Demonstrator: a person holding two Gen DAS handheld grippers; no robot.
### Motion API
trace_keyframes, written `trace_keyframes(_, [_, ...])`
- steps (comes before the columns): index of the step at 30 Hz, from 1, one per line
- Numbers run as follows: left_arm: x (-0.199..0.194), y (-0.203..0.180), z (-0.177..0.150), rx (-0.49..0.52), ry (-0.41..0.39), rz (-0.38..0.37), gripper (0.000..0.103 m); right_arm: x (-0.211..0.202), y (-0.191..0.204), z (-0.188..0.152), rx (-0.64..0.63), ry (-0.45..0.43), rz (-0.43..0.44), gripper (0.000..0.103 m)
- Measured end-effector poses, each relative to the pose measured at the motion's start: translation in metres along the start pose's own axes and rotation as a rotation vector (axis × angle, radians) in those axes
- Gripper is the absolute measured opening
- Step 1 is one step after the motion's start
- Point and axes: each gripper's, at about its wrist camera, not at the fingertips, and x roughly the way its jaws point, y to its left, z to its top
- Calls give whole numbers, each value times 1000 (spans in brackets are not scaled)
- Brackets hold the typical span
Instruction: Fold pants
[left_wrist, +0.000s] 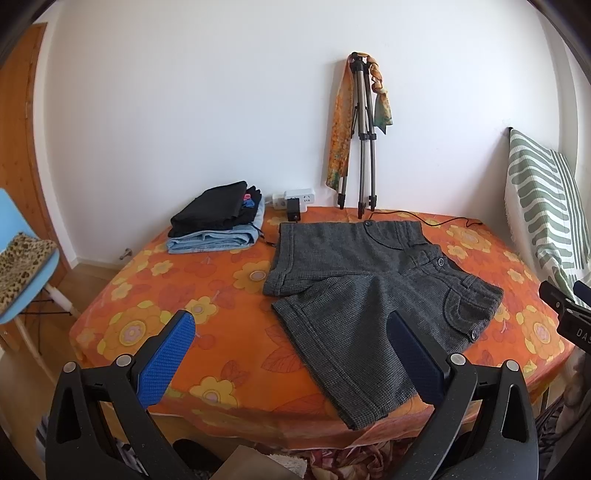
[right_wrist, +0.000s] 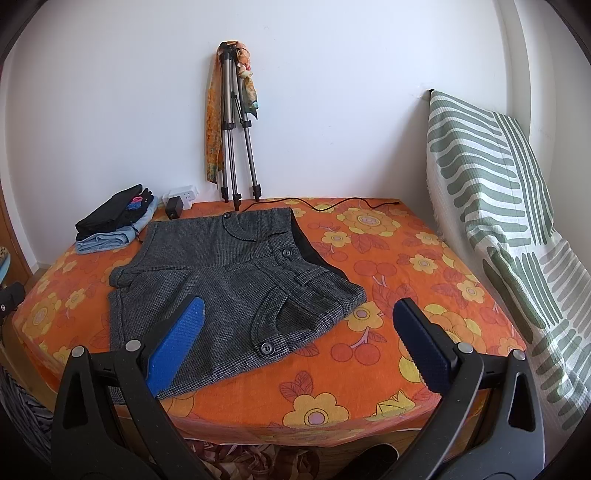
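Left hand-held gripper (left_wrist: 291, 354) nearest, fingers apart, nothing held; right hand-held gripper (right_wrist: 299, 339) likewise spread wide and unloaded. Grey pants (left_wrist: 369, 288) lie flat mid-worktop (left_wrist: 221, 302) on an orange floral cloth, legs toward 7 o'clock, waistband toward 2. Folded clothes stack (left_wrist: 218, 221) at 10 o'clock, power strip (left_wrist: 295, 197) and tripod (left_wrist: 364, 136) at 12, striped pillow (right_wrist: 491, 206) at 3.

Layout: shorts (left_wrist: 373, 291) spread flat on worktop (left_wrist: 155, 317).
Folded clothes stack (left_wrist: 218, 221) at far left corner; power strip (left_wrist: 297, 197) and tripod (left_wrist: 364, 147) behind shorts against wall; pillow (right_wrist: 491, 206) leaning at right.
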Motion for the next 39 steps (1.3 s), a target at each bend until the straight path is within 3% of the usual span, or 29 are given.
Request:
trace_keyframes(30, [5, -4, -2, 14, 8, 5, 103, 2, 0, -2, -10, -2, 0, 103])
trace_keyframes(39, [12, -1, -2, 13, 11, -26, 103, 6, -2, 0, -8, -14, 1, 103])
